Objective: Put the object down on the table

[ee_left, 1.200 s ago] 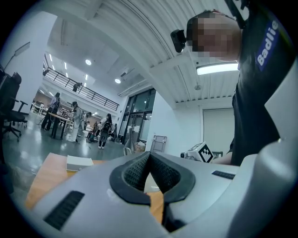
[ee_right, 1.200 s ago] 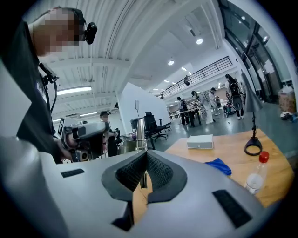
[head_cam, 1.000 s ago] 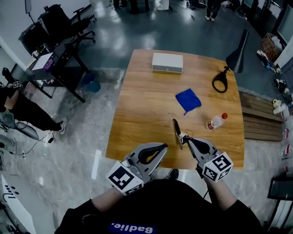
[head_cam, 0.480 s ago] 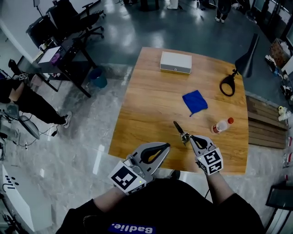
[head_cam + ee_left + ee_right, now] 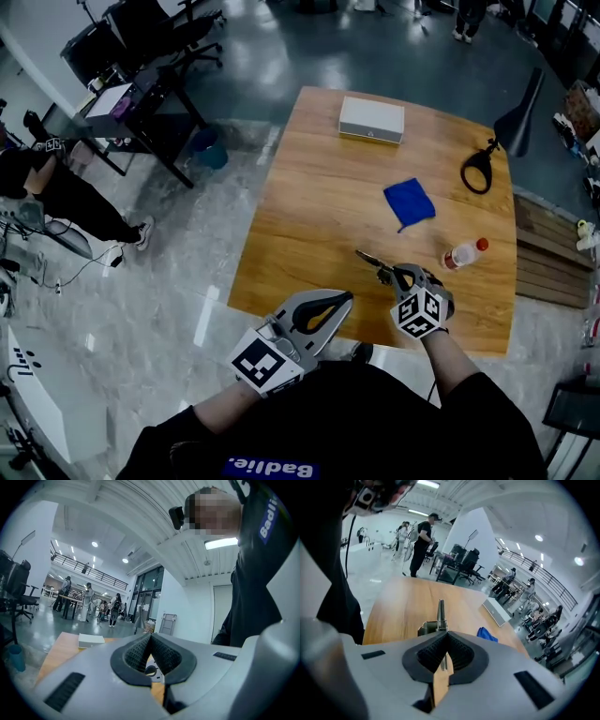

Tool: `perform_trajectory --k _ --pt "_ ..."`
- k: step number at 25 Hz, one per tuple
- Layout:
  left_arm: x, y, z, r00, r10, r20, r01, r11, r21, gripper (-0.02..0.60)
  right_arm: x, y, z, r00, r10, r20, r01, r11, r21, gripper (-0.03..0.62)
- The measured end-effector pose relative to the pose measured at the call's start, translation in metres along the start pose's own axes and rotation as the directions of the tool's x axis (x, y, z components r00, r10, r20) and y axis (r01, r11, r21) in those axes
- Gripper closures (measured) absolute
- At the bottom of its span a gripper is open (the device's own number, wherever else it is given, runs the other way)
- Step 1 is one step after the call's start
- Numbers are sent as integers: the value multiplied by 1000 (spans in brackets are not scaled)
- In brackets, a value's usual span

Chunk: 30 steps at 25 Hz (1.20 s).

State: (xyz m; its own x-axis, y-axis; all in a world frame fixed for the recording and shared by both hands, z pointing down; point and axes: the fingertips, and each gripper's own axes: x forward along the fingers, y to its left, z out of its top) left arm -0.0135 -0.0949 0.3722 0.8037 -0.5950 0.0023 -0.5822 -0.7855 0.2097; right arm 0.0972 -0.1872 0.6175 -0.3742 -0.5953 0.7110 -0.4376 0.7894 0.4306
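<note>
Wooden worktop (image 5: 319, 187) lies close beneath the right tongs (image 5: 386, 274), clamped on the wooden handle of a metal tool (image 5: 368, 260) whose shaft points ahead over the near edge, while the left tongs (image 5: 345, 300) hang pressed together, empty.

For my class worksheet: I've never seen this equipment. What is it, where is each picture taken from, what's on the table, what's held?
A person holds a claw in each hand; no robot. The head view looks down from the person's head; the other two come from cameras riding on each claw. On the wooden table are a white flat box, a blue cloth, a clear plastic bottle with a red cap and a black desk lamp. The right claw grips a metal tool with a wooden handle; the left claw is shut and empty.
</note>
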Motion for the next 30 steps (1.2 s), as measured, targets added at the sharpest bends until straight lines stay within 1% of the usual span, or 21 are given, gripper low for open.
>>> perform_trajectory --k 3,7,15,19,24,30 --pt "-3 2 -1 1000 9 -4 -9 1000 -2 574 19 8 -12 998 7 -67 -14 995 -99 589" --pt "-8 4 -3 1000 17 -11 -17 1000 3 574 43 21 -27 991 15 -134 -44 976 -211 589" --pt "-12 4 -11 998 24 -52 -24 1000 0 574 78 34 -47 975 -5 -222 -78 929 -361 589" --pt "-13 5 -16 997 32 -65 -32 999 -7 574 84 38 -50 974 -17 -224 -77 912 -404 589" --pt "-12 1 -19 997 19 -72 -19 1000 -5 574 85 47 -53 974 -23 -227 -80 898 -434 589" --pt "-12 1 -20 997 12 -75 -12 1000 0 574 89 63 -56 970 16 -242 -120 899 -421 579"
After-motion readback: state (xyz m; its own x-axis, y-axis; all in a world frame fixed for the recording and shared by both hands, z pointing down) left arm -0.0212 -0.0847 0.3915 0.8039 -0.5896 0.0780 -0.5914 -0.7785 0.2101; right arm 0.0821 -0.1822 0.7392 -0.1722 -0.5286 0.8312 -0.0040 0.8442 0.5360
